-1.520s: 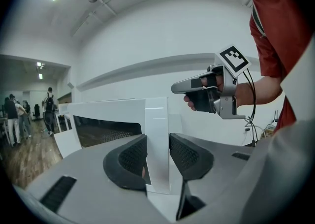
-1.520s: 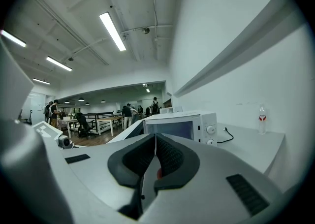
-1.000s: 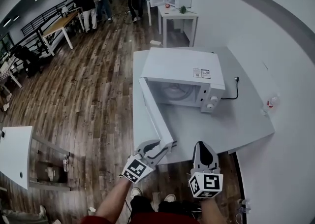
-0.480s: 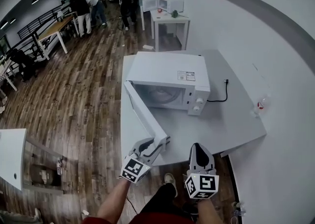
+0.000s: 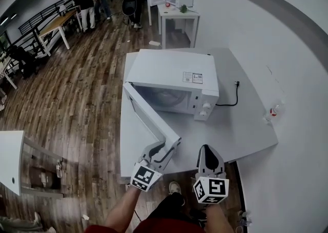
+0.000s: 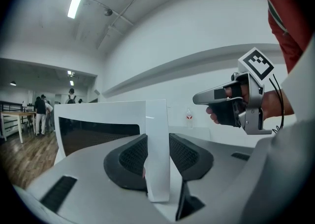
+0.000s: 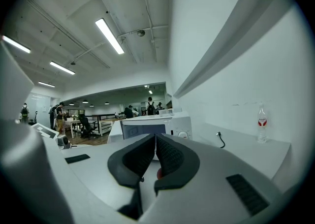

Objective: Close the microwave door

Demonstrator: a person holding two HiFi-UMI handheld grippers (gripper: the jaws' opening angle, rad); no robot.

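A white microwave [image 5: 171,76] stands on the grey table [image 5: 241,129] with its door [image 5: 151,117] swung out towards me. My left gripper [image 5: 171,147] has the door's free edge between its pads, and in the left gripper view the white edge [image 6: 157,149] fills the gap of that gripper [image 6: 158,156]. Just right of it, over the table's near edge, my right gripper [image 5: 207,150] is shut with nothing in it. It shows again in the left gripper view [image 6: 197,99]. In its own view the right gripper [image 7: 155,142] points at the microwave [image 7: 147,127].
A black power cord [image 5: 230,96] lies right of the microwave, and a small bottle [image 5: 271,111] stands by the white wall. Wooden floor lies to the left, with a white cabinet [image 5: 10,160] at the near left. Several people stand by tables far behind.
The door's free end has swung rightward towards the microwave's front, with my left gripper on it. My right gripper has moved along beside it.
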